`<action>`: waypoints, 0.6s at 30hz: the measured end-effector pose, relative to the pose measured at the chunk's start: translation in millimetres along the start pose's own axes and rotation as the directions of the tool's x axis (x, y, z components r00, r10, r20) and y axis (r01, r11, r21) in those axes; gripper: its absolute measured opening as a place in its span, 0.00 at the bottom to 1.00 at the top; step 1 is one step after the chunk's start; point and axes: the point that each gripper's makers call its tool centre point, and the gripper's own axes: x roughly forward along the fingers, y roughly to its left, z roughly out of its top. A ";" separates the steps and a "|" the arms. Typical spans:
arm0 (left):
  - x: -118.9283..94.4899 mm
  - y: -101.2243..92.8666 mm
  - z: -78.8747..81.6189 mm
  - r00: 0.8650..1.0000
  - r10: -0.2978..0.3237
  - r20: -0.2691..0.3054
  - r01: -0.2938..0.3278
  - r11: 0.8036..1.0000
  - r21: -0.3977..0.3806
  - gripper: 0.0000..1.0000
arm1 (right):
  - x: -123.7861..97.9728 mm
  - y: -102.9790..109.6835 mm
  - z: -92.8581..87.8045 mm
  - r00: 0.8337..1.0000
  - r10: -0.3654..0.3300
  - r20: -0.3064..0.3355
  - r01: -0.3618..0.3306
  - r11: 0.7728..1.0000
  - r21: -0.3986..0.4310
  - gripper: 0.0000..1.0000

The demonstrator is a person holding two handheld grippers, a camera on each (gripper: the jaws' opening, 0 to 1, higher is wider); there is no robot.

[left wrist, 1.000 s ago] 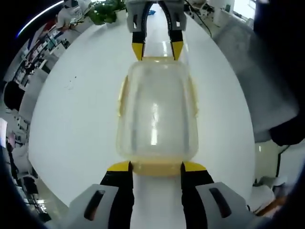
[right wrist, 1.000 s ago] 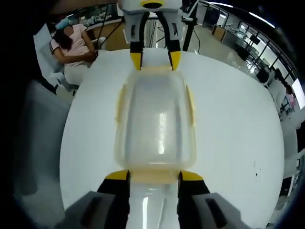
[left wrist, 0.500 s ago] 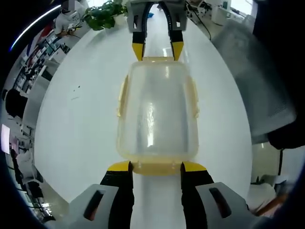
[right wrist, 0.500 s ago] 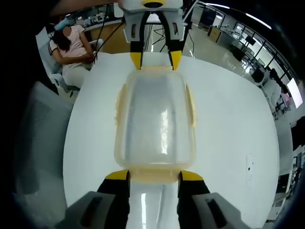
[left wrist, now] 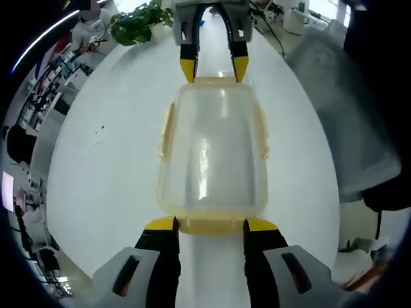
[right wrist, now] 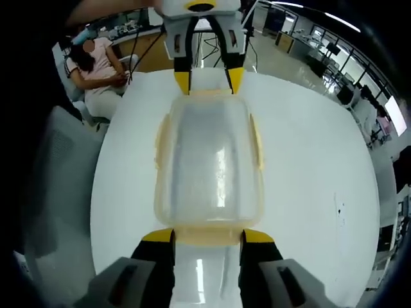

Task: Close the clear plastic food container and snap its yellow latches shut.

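Observation:
The clear plastic container [left wrist: 212, 154] with its lid on lies lengthwise between my two grippers, over a round white table [left wrist: 109, 167]. Yellow latches [left wrist: 166, 131] run along its long sides. The left gripper [left wrist: 210, 224] has its jaws at both sides of the near end latch [left wrist: 212, 226], closed on it. My right gripper [left wrist: 214, 69] grips the far end in the same way. In the right gripper view the container [right wrist: 209, 160] stretches from the right gripper [right wrist: 207, 236] to the left gripper [right wrist: 208, 80].
A green plant [left wrist: 135, 22] stands past the table's far edge. A grey blurred surface [left wrist: 347, 109] lies beside the table. A seated person [right wrist: 96, 61] is behind the table [right wrist: 308, 167], and office desks fill the background.
The container keeps its place between both grippers while the table and room shift slightly behind it, so the hands have moved a little. The jaws have not changed.

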 end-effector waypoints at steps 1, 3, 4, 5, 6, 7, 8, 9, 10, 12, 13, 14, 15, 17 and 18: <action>1.7 -0.6 2.7 1.000 -0.004 0.001 0.004 1.000 0.003 0.35 | -1.3 1.9 -2.8 1.000 0.008 0.006 -0.008 1.000 0.016 0.36; 5.1 -1.8 9.4 1.000 -0.006 0.006 0.006 1.000 0.011 0.35 | -3.5 3.2 -8.5 1.000 0.007 0.007 -0.007 1.000 0.021 0.36; 6.5 -2.9 13.7 1.000 -0.009 0.009 0.009 1.000 0.013 0.35 | -4.4 4.1 -11.0 1.000 0.006 0.007 -0.006 1.000 0.022 0.36; 7.2 -3.8 17.0 1.000 -0.012 0.012 0.012 1.000 0.012 0.35 | -5.9 5.6 -16.9 1.000 0.007 -0.002 -0.007 1.000 0.026 0.36; 7.9 -4.6 22.1 1.000 -0.011 0.018 0.011 1.000 0.016 0.35 | -6.1 5.8 -18.3 1.000 0.006 -0.005 -0.006 1.000 0.025 0.36; 8.4 -4.7 24.5 1.000 -0.012 0.017 0.011 1.000 0.017 0.35 | -7.1 6.5 -22.1 1.000 0.004 -0.010 -0.004 1.000 0.025 0.36; 9.5 -5.0 28.0 1.000 -0.011 0.014 0.011 1.000 0.022 0.35 | -8.2 6.7 -24.3 1.000 0.003 -0.011 -0.003 1.000 0.027 0.36; 9.9 -4.9 29.1 1.000 -0.010 0.013 0.010 1.000 0.026 0.35 | -9.1 7.2 -27.2 1.000 0.003 -0.013 -0.002 1.000 0.031 0.36; 11.2 -4.2 32.7 1.000 -0.013 0.013 0.012 0.999 0.031 0.35 | -9.9 7.9 -29.7 1.000 0.005 -0.017 -0.004 0.999 0.036 0.36; 13.9 -3.1 38.4 1.000 -0.016 0.012 0.016 0.999 0.034 0.35 | -13.0 7.9 -35.5 1.000 0.003 -0.021 -0.002 0.999 0.043 0.36; 15.0 -2.8 40.8 1.000 -0.018 0.012 0.018 0.999 0.034 0.35 | -14.4 7.8 -38.1 1.000 0.003 -0.022 -0.002 0.999 0.046 0.36; 16.7 -2.6 45.2 1.000 -0.020 0.014 0.020 0.999 0.035 0.35 | -16.0 7.4 -42.3 1.000 0.001 -0.026 0.000 0.999 0.048 0.36; 17.7 -2.6 48.5 1.000 -0.020 0.017 0.019 0.999 0.037 0.35 | -17.3 7.1 -45.7 1.000 -0.001 -0.030 0.002 0.999 0.049 0.36; 20.6 -2.9 55.6 0.999 -0.024 0.022 0.023 0.999 0.037 0.35 | -20.1 7.4 -53.0 0.999 0.001 -0.038 0.001 0.999 0.053 0.36; 21.7 -3.3 58.2 0.999 -0.024 0.024 0.023 0.999 0.039 0.35 | -21.7 8.0 -56.5 0.999 0.002 -0.041 0.000 0.999 0.053 0.36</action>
